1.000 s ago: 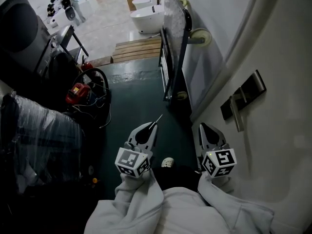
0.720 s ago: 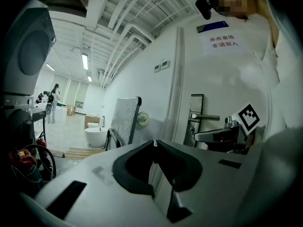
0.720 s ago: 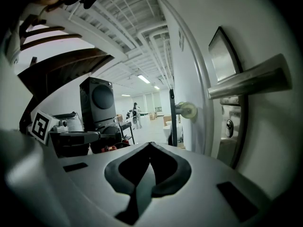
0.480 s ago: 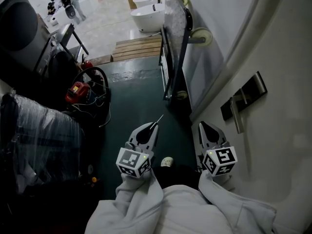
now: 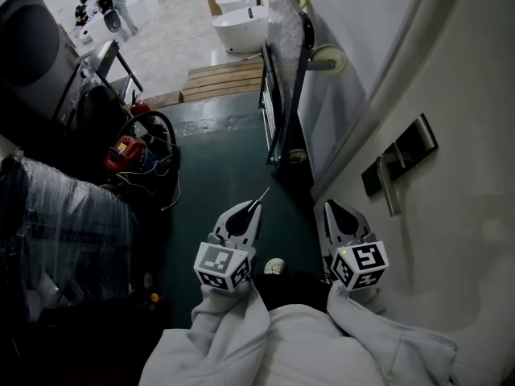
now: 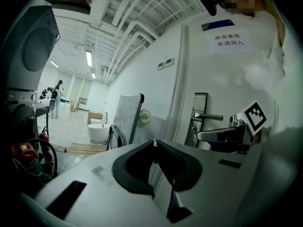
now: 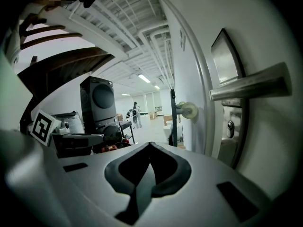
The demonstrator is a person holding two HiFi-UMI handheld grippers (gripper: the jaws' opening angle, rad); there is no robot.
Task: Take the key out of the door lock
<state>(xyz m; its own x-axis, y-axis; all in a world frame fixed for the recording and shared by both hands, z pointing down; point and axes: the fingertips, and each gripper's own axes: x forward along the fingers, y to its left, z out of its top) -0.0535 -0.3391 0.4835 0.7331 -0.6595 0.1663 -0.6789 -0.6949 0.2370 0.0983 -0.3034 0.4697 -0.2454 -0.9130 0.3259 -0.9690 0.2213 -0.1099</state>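
Metal, thin and stiff, the key (image 5: pixel 261 195) is judged light and slippery, best pinched on its flat faces. It is held by the narrowed left gripper (image 5: pixel 253 206), away from the door lock (image 7: pixel 230 126). The right gripper (image 5: pixel 331 209) is closed, empty.

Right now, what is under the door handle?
Under the door handle is a small keyhole in the lock plate, with no key sticking out. The plate's bottom end is covered by the right gripper.
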